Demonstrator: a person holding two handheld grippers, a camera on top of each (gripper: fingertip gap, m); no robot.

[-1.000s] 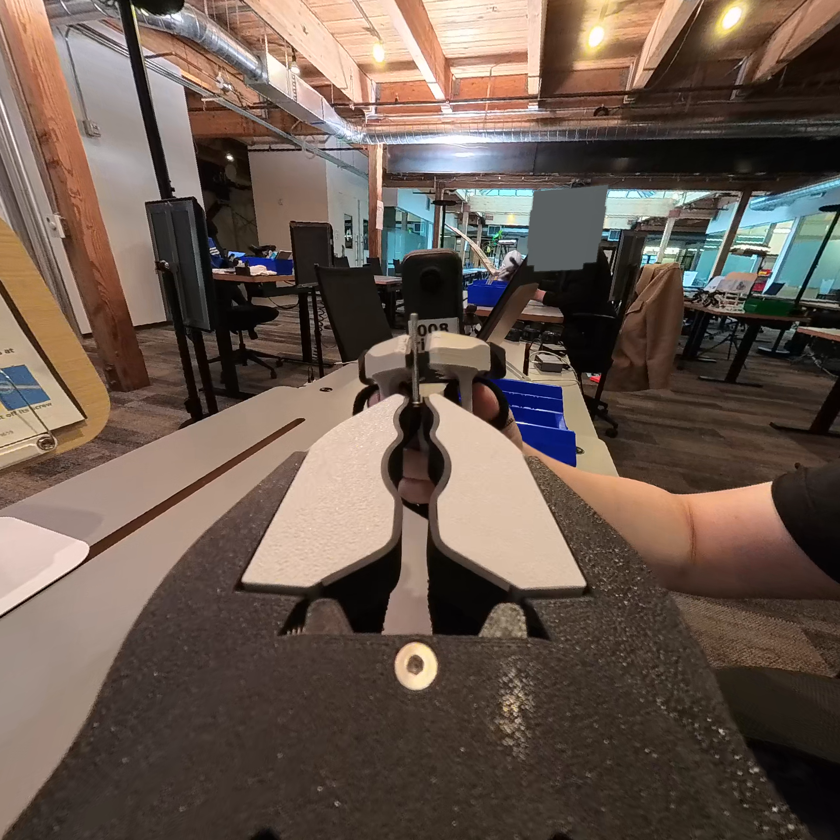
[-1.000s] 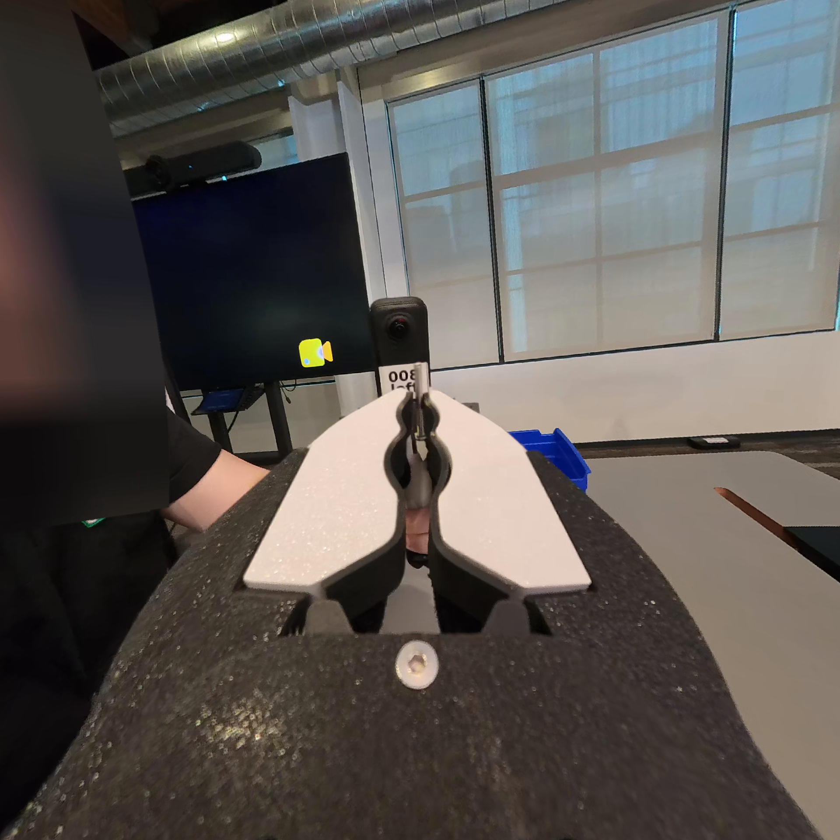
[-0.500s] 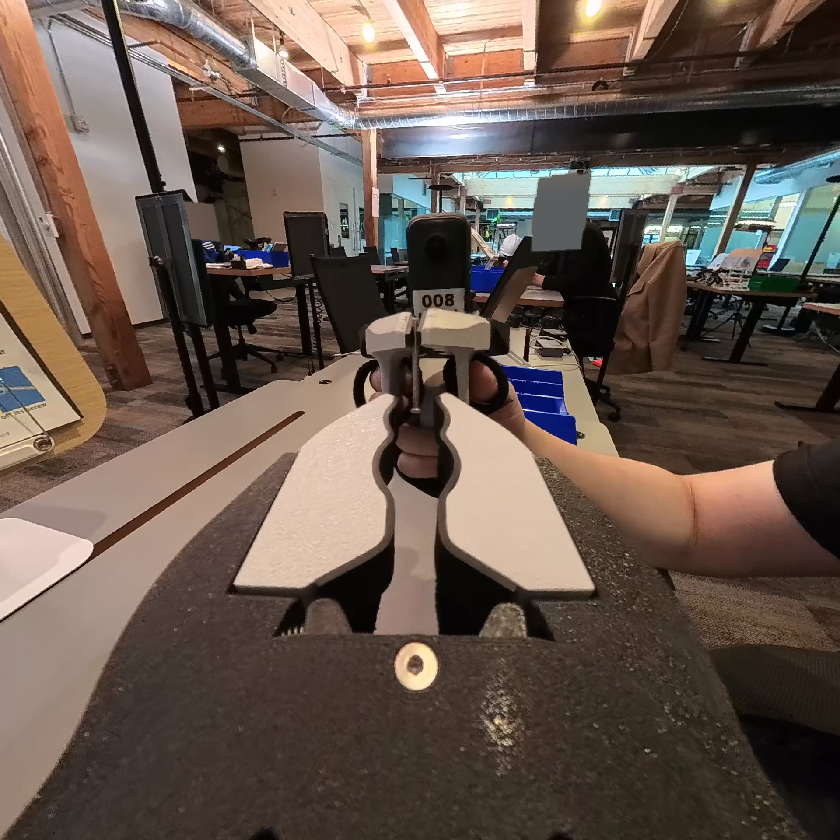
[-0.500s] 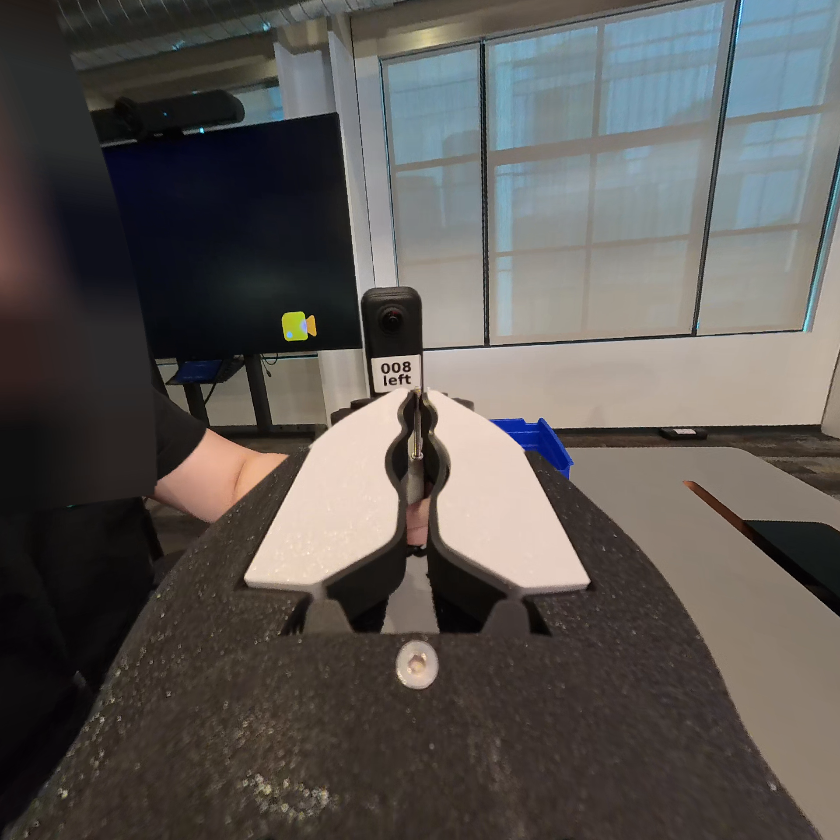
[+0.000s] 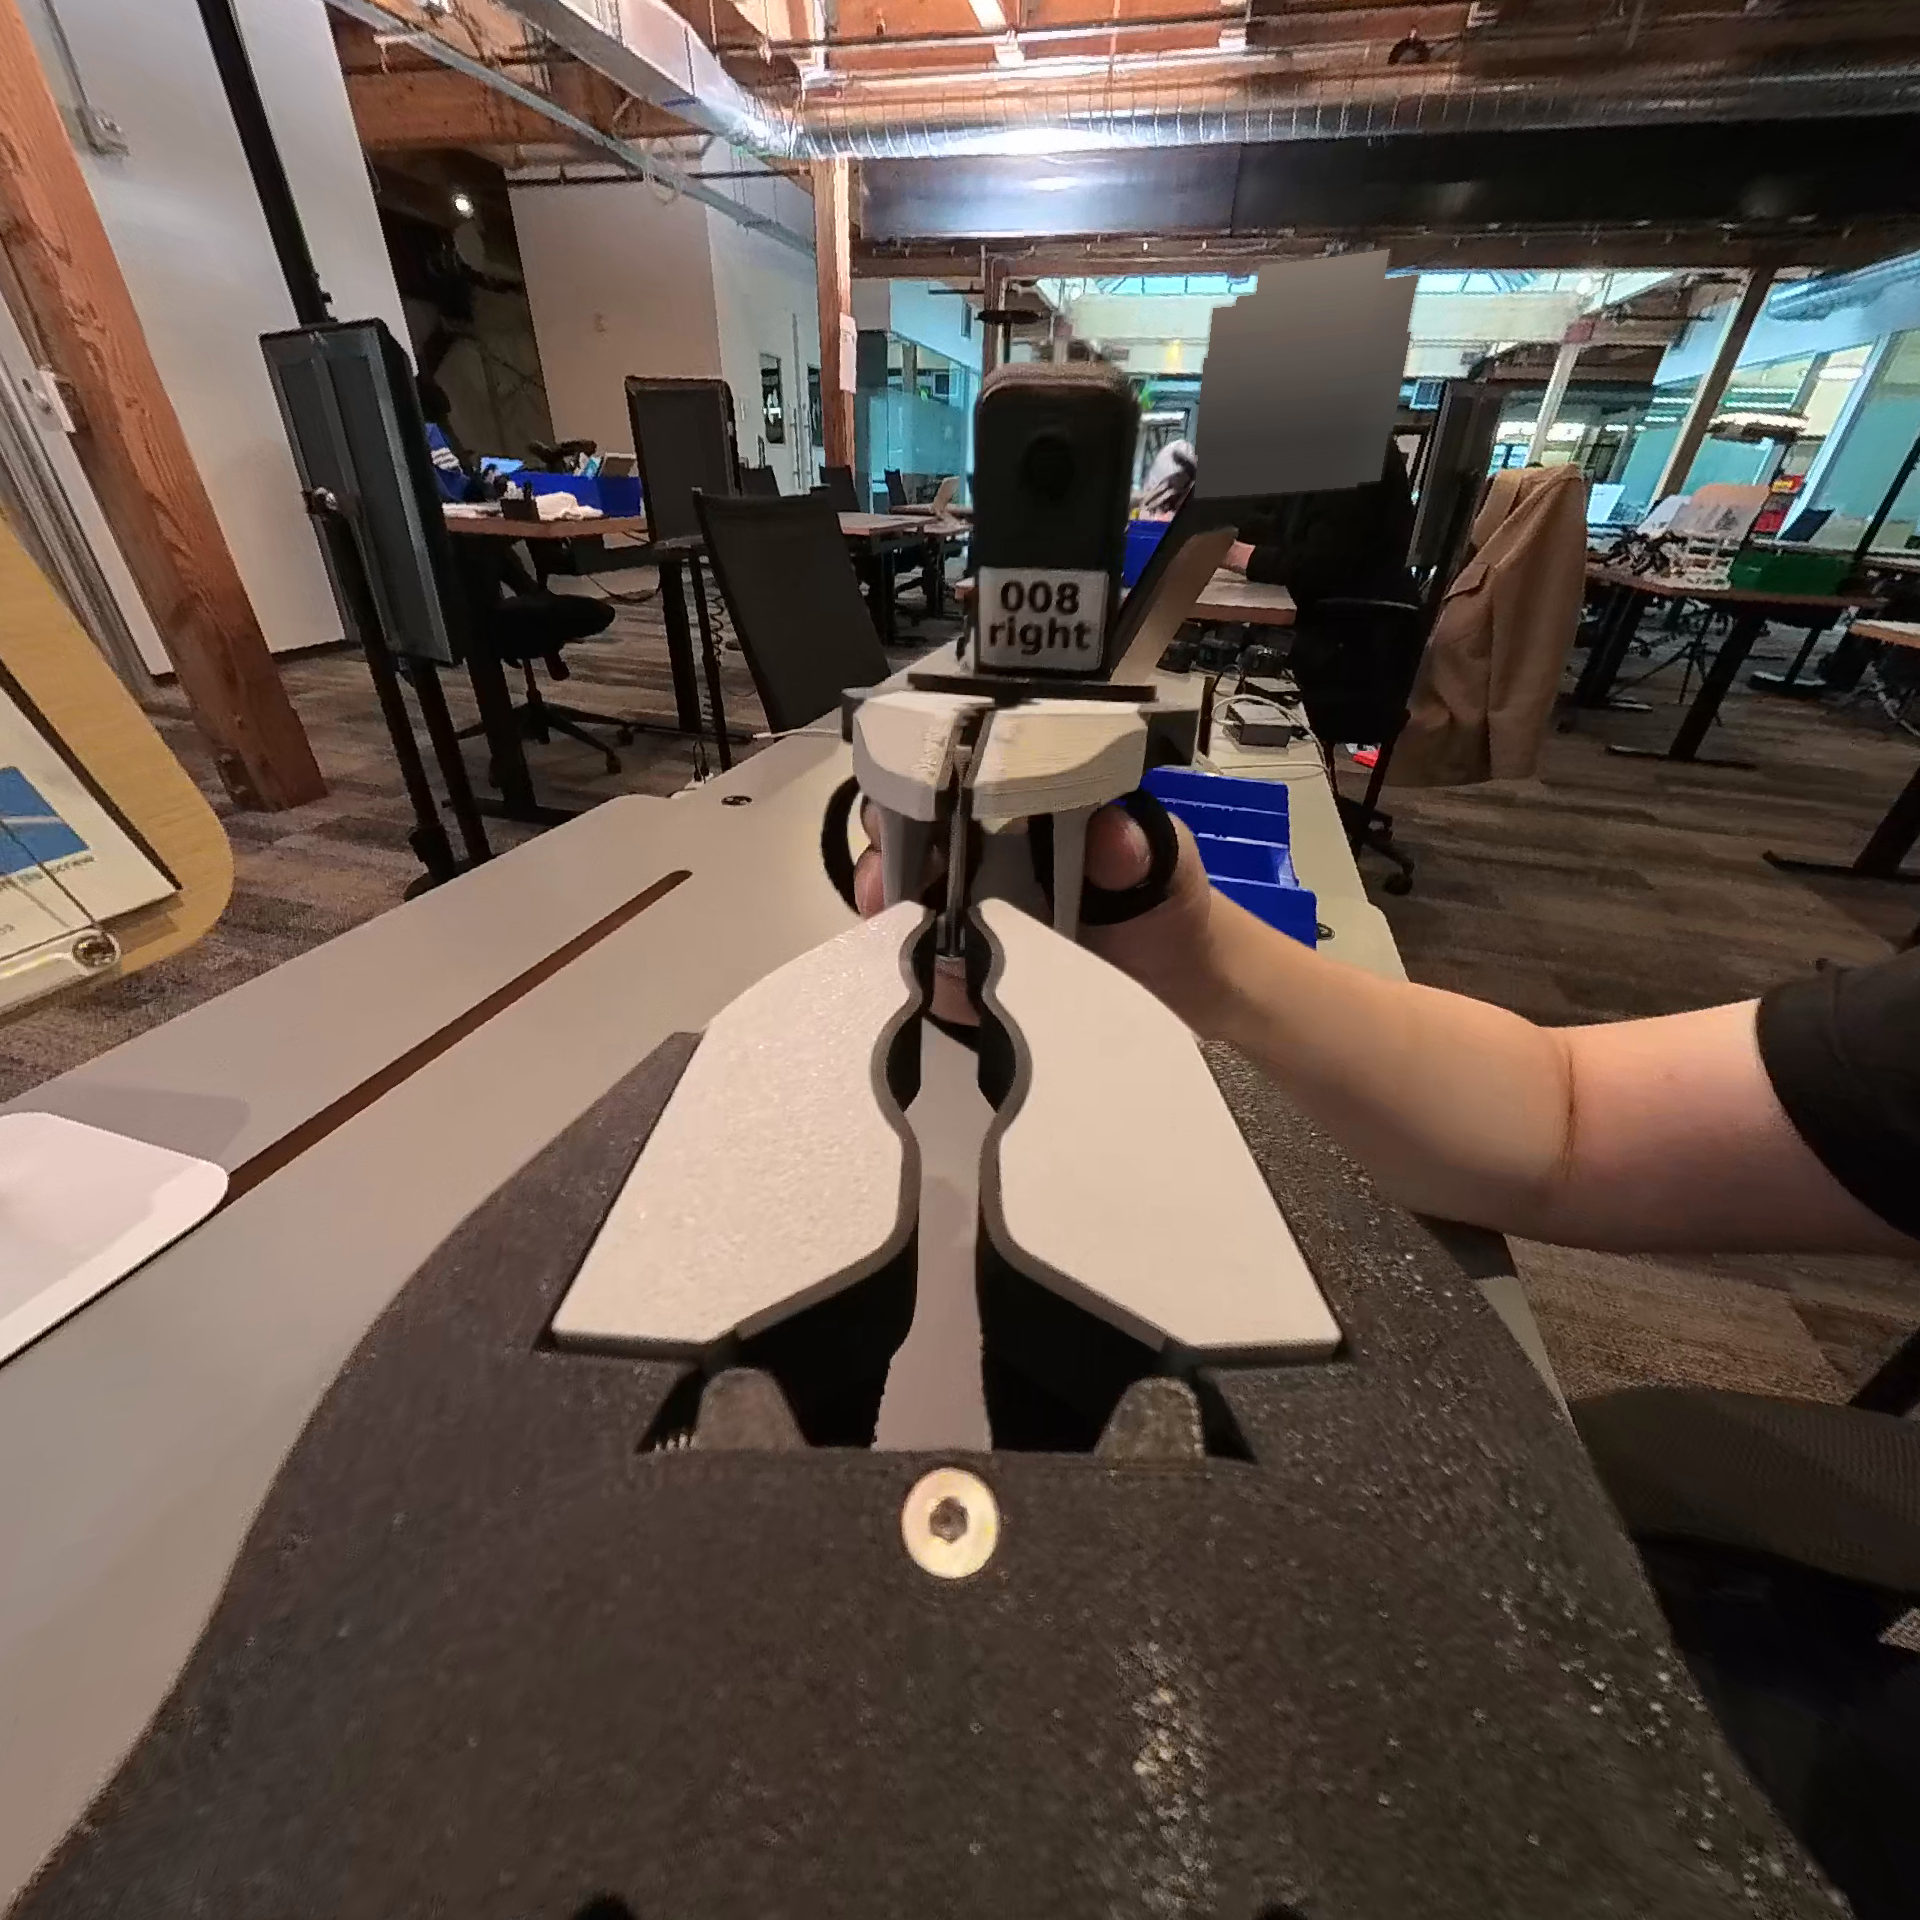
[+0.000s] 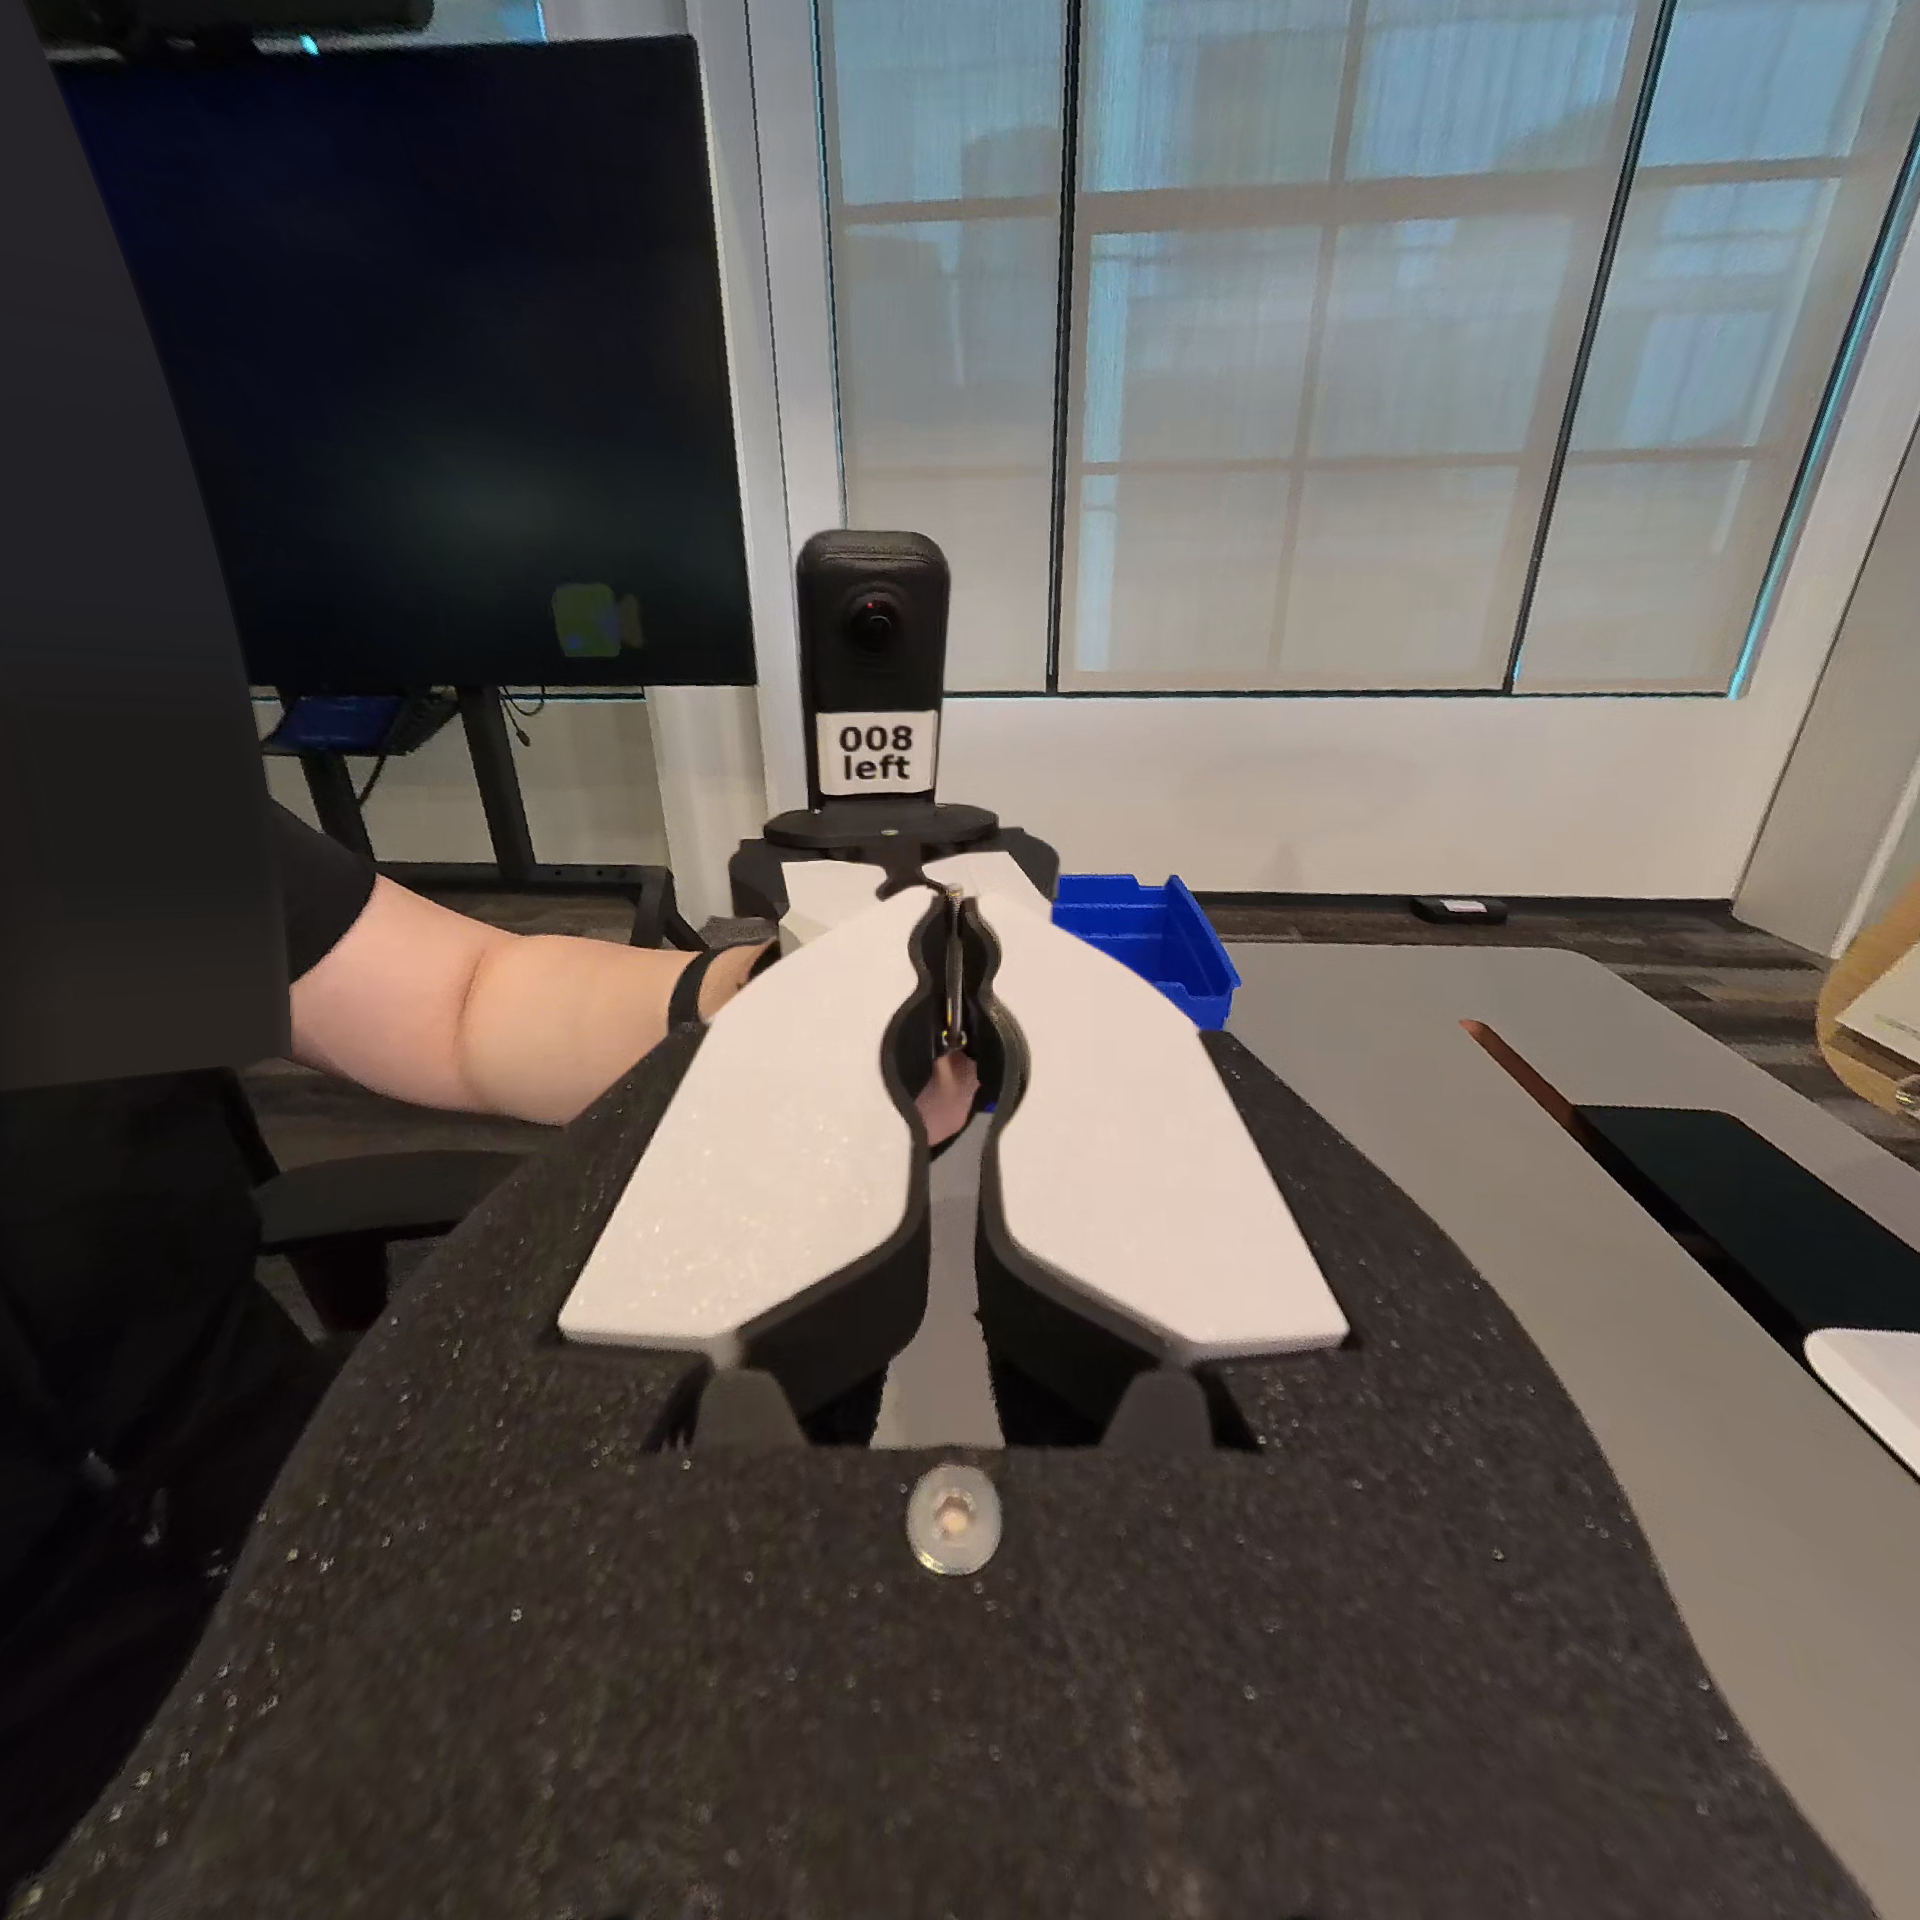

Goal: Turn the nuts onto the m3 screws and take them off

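Above the grey table (image 5: 312, 1039), the 2 grippers meet tip to tip, left gripper (image 5: 951, 940) and right gripper (image 6: 951, 940) each clamped on 1 thin screw (image 5: 954, 862); no nut shows, so threading progress looks unclear.

White label (image 5: 1037, 615) on one camera, white label (image 6: 876, 752) on the other, sign (image 5: 42, 831) at left.

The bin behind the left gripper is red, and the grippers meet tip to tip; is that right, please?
Not quite: the bin is blue, as the right wrist view shows; it is behind the left gripper, which meets the right gripper tip to tip.
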